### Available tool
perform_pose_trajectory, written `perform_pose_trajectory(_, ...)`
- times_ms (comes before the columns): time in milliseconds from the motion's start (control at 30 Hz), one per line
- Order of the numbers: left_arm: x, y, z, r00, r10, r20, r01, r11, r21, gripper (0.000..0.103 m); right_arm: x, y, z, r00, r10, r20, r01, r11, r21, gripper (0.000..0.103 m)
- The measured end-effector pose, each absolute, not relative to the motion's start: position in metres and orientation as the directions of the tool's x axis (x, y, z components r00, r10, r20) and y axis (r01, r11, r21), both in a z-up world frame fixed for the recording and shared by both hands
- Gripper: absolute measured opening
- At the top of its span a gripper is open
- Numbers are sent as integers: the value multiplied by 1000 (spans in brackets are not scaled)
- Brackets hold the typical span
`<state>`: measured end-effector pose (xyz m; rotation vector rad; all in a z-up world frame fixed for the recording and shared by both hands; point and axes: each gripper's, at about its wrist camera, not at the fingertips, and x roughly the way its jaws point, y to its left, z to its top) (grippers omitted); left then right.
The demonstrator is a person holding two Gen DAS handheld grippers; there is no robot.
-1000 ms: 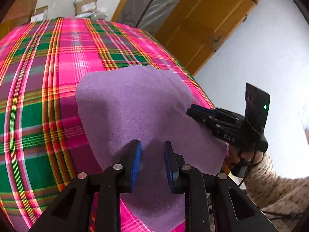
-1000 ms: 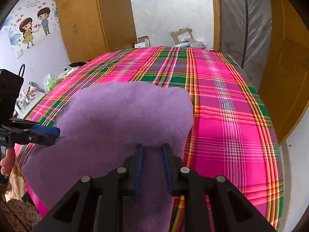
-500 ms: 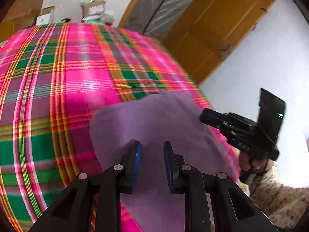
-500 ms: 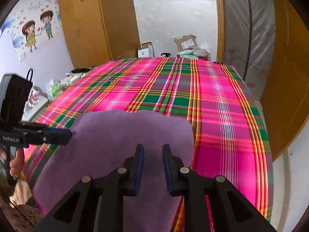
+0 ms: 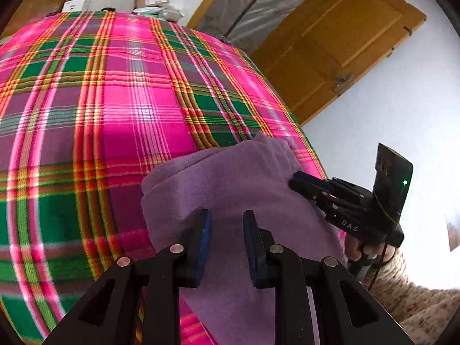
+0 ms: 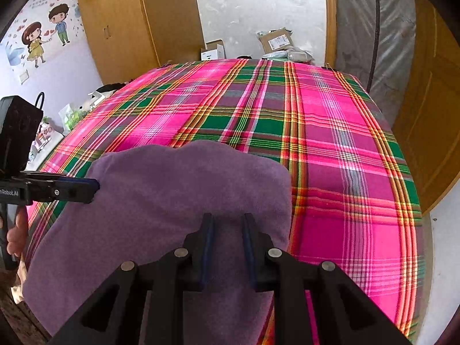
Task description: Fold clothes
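A purple fleece garment (image 5: pixel 230 184) lies over the near edge of a bed with a pink and green plaid cover (image 5: pixel 115 100); it also shows in the right wrist view (image 6: pixel 172 189). My left gripper (image 5: pixel 224 221) hovers above the garment's near left part, jaws a little apart and holding nothing. My right gripper (image 6: pixel 225 224) hovers above the near right part, jaws likewise apart and empty. Each gripper shows in the other's view, the right gripper (image 5: pixel 299 181) at the cloth's right edge and the left gripper (image 6: pixel 92 187) at its left edge.
The plaid bed (image 6: pixel 316 143) stretches far ahead. Cardboard boxes (image 6: pixel 276 40) stand beyond its far end. A wooden wardrobe (image 6: pixel 129 23) is at the back left, a wooden door (image 5: pixel 330 43) to the right. Small items (image 6: pixel 49 132) lie left of the bed.
Both grippers have drawn back toward the near edge and risen. The purple garment now covers less of the bed, bunched nearer the edge, with its far edge doubled up.
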<state>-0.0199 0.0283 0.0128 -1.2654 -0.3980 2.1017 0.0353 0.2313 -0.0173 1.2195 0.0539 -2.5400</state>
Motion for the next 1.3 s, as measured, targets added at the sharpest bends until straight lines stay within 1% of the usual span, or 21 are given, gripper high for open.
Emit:
perform_pose_trajectory(100, -3, 27, 22, -335, 667, -665, -393, -741, -545, 24, 49, 234, -6, -599, -269, -754, 294, -950, 106, 21)
perform_pose_trajectory(300, 41, 32, 27, -316, 652, -689, -432, -745, -508, 24, 94, 234, 3, -603, -284, -745, 337, -938, 85, 21)
perform_pose_trajectory(533, 70, 39, 18, -347, 597, -724, -460, -781, -423, 24, 124, 237, -9, -592, -297, -749, 339, -935, 102, 21)
perform_pose_trajectory(600, 73, 38, 16, -361, 597, -717, -463, -782, -418, 24, 127, 237, -13, -598, -292, -747, 332, -938, 100, 21)
perform_pose_trajectory(767, 85, 42, 11, -414, 569, -711, -494, -796, -349, 25, 132, 232, -21, -618, -269, -739, 331, -941, 66, 21)
perform_pose_trajectory(933, 88, 41, 21, -383, 555, -739, -474, -804, -358, 25, 133, 238, -12, -606, -268, -749, 312, -946, 85, 21)
perform_pose_trajectory(1033, 97, 42, 17, -359, 545, -758, -475, -805, -355, 25, 147, 239, -2, -624, -274, -732, 317, -945, 83, 21)
perform_pose_trajectory(1167, 101, 40, 8, -359, 547, -756, -457, -809, -368, 25, 158, 237, -14, -604, -271, -749, 326, -942, 78, 21)
perform_pose_trajectory(1300, 100, 40, 7, -364, 545, -755, -464, -809, -361, 25, 158, 240, -20, -614, -279, -739, 306, -946, 103, 21)
